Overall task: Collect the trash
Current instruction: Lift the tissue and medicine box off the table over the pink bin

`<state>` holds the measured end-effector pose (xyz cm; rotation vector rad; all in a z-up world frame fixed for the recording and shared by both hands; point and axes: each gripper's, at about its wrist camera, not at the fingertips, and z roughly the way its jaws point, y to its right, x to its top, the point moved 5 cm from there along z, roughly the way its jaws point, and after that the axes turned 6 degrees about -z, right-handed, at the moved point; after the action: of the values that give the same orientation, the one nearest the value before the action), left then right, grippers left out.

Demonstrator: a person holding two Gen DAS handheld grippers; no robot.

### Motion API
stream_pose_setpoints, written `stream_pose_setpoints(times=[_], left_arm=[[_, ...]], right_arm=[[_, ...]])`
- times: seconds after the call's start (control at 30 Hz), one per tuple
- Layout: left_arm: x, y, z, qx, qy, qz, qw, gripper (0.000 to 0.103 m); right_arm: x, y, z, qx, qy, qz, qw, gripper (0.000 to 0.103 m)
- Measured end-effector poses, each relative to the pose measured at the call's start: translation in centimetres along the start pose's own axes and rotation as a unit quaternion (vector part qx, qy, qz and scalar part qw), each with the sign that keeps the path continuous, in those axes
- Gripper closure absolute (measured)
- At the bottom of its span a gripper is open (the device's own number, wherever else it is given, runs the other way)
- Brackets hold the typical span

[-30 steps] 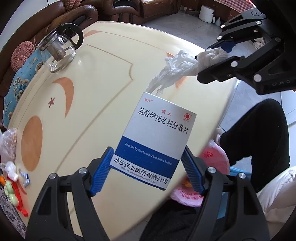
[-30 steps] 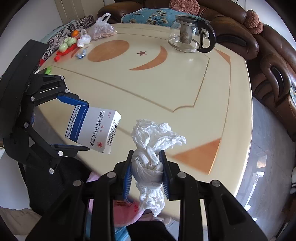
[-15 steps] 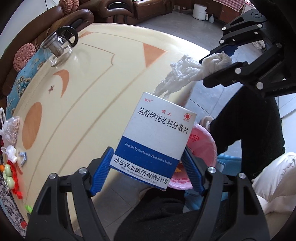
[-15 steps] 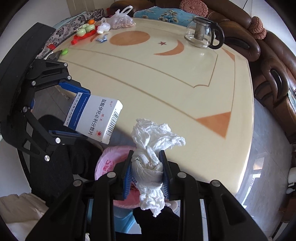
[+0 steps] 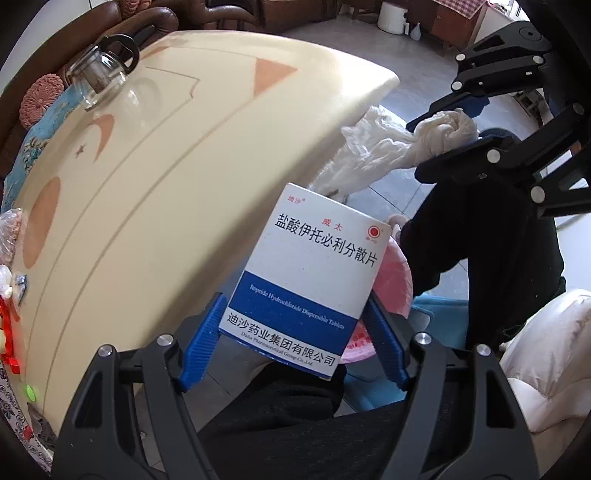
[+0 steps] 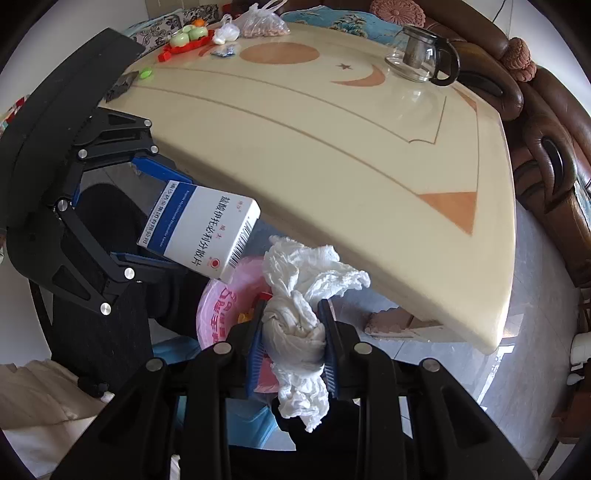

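My left gripper (image 5: 295,345) is shut on a white and blue medicine box (image 5: 314,273), held just off the near edge of the cream table (image 5: 155,192). The same medicine box (image 6: 201,232) shows at the left of the right wrist view. My right gripper (image 6: 293,341) is shut on a crumpled white tissue (image 6: 299,314), which also shows as the tissue (image 5: 399,147) at upper right in the left wrist view. Below both hangs a bin lined with a pink bag (image 6: 225,314), seen partly behind the box as the pink bag (image 5: 393,280).
A glass teapot (image 6: 421,55) stands at the far side of the table. Fruit on a red tray (image 6: 184,38) and a bag of nuts (image 6: 260,24) sit at the far left corner. A person's dark-trousered legs (image 5: 491,243) are beside the bin. Brown sofas (image 6: 546,155) ring the table.
Both grippers have moved with their loads from above the tabletop out past its near edge. The pink-lined bin has come into view beneath them. Neither grip has altered.
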<state>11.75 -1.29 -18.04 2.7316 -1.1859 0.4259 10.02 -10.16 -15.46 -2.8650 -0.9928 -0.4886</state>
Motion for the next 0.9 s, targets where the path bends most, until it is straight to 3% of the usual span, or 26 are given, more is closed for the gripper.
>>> stream_pose_setpoints(times=[0.43,0.9], left_arm=[[-2.8,1.2,4.3,-0.033,-0.030,-0.026,0.9987,0.030],[-5.0,1.6,12.6,-0.083,-0.085,-0.086,0.9891,0.030]], right_arm=[[-2.3,-2.3,3.2,0.019,-0.027,-0.007,0.999,0.076],[-5.7,-2.7,11.4,0.058,-0.080,0.020,0.995,0.076]])
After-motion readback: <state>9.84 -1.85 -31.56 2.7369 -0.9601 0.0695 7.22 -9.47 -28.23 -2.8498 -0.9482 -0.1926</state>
